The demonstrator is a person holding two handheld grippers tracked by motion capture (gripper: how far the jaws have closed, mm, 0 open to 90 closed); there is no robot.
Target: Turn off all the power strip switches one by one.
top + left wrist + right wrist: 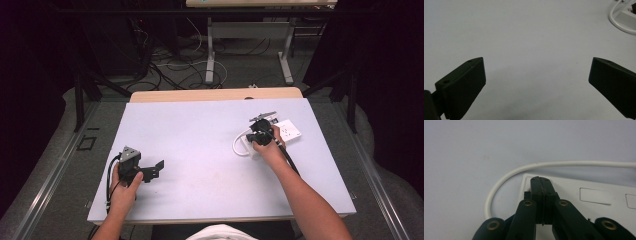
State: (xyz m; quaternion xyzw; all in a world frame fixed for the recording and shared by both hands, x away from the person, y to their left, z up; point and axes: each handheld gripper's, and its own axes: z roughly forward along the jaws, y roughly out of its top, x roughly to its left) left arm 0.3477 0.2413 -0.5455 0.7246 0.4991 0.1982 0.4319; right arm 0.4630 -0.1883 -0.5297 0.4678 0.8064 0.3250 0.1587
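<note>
A white power strip (289,131) lies flat at the table's right, its white cord (237,147) looping off its near end. My right gripper (261,132) points down at that end. In the right gripper view the right gripper (541,183) has both jaws pressed together, tips resting on the corner of the power strip (596,195), with the cord (506,177) curving around it. Nothing shows between the jaws. My left gripper (156,169) rests low at the table's left, held in a hand. In its own view the left gripper (536,85) is wide open over bare table.
The pale grey table top (200,130) has a wooden strip along its far edge. In the left gripper view the power strip (627,17) and its cord (616,23) sit in the top right corner. Cables and desk legs (210,65) stand on the floor beyond.
</note>
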